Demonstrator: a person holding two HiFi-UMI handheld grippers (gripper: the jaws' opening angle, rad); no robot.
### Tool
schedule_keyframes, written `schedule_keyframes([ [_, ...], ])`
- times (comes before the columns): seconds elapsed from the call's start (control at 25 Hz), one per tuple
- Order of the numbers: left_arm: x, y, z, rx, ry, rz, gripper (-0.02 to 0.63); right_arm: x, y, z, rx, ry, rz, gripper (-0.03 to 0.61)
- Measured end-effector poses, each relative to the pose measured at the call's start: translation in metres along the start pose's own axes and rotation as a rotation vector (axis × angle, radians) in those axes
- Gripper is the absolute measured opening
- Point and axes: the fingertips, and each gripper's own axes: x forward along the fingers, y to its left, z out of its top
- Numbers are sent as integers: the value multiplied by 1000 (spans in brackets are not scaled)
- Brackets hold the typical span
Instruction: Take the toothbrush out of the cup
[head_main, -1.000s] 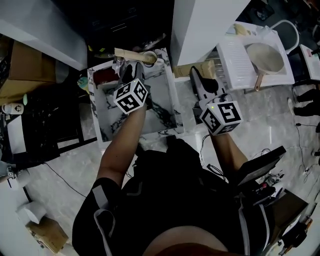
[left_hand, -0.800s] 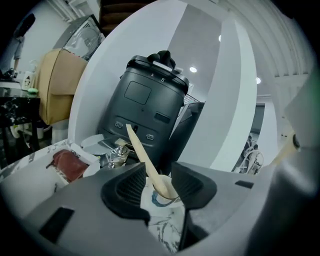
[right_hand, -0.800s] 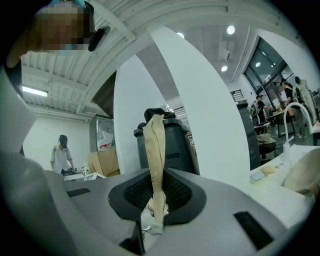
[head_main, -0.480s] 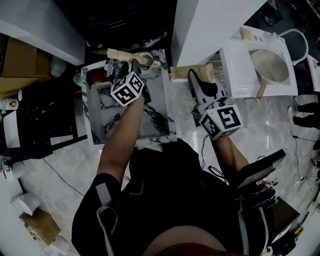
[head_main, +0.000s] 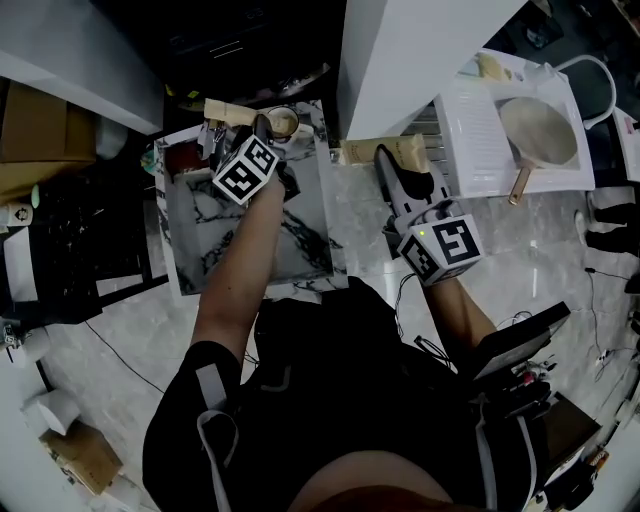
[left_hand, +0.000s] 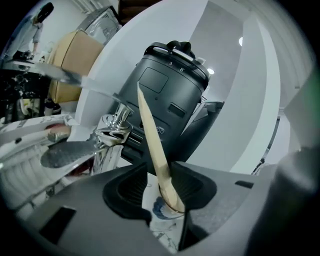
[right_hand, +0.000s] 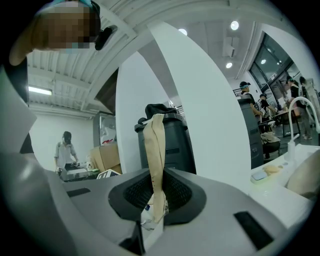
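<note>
Marble tray: broad and veined, carrying the cup at its far edge, with a chrome tap to one side.
Dark bin: standing behind the tray, well clear of the work.
Left gripper: spread wide, jaws just been opening, set around the toothbrush handle with no squeeze on it yet; handle lying closer to the right-hand pad, contact there impossible to tell.
Right gripper: narrow and clamped on a beige tube, held off to the side of the tray, apart from the cup.
Cup: small and pale with a blue mark, upright on the marble, showing low between the left jaws; probably light enough to tip or slide if the handle drags on its rim.
Toothbrush: standing in the cup, leaning, long pale handle rising well above the rim; head down inside, out of sight.
Handling: by the look wooden, so stiff and light, needing little force; smooth and slim, so apt to swivel in a loose pinch.
Where to take hold: on the bare handle just above the rim, pads flat on its two sides, then a lift along its lean to spare the cup.
</note>
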Motion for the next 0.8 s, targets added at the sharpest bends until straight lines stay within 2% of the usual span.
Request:
schedule_keyframes([
  [0.12, 5, 1, -2, -9, 2, -5, 147, -2, 0, -2, 2, 6, -6, 55],
  [0.28, 6, -8, 2, 34, -7, -38, 70, -5, 2, 2, -12, -2, -9, 55],
  [0.44, 1, -14, 3, 65, -13, -53, 38, -11, 2, 5, -7, -12, -24, 55],
  [0.6, -13, -26, 21, 121, -60, -99, 34, -15, 8, 11, 2, -22, -27, 55],
  [0.8, -47, -53, 51, 232, -133, -194, 32, -19, 23, 24, -1, -43, -35, 55],
])
